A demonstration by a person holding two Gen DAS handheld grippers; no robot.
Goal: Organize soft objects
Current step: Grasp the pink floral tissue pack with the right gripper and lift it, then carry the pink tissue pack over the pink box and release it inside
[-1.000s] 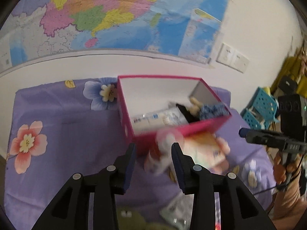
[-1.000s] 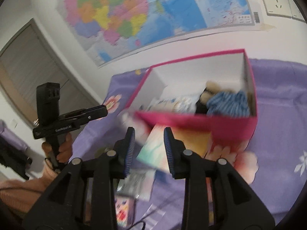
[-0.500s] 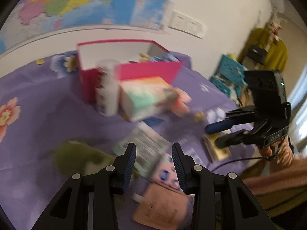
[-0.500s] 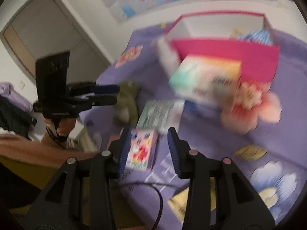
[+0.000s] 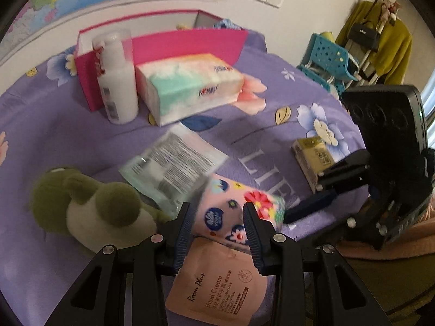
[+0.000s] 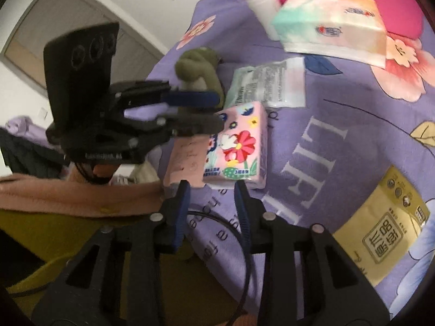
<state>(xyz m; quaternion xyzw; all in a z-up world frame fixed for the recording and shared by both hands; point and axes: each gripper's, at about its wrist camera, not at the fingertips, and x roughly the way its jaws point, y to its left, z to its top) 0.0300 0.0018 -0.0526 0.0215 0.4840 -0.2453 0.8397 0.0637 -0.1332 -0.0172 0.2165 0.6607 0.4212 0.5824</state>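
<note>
A pink flowered tissue pack point(image 5: 233, 212) point(image 6: 239, 146) lies on the purple floral cloth point(image 5: 68, 141). My left gripper point(image 5: 217, 217) is open, its jaws on either side of the pack's near end. My right gripper point(image 6: 212, 193) is open just short of the same pack from the other side. A green plush toy point(image 5: 84, 203) point(image 6: 198, 68) lies beside the left gripper. A large tissue pack point(image 5: 187, 84) point(image 6: 329, 27) lies in front of the pink box point(image 5: 174, 43).
A white bottle point(image 5: 117, 81) stands by the box. A clear wipes packet point(image 5: 174, 165) point(image 6: 269, 84), a pink hand cream sachet point(image 5: 217, 285) and a yellow tissue pack point(image 5: 312, 157) point(image 6: 386, 225) lie on the cloth. Blue crates point(image 5: 326, 62) stand beyond the edge.
Both grippers swung down and away from the pink box to the near part of the cloth. They now face each other at the flowered tissue pack.
</note>
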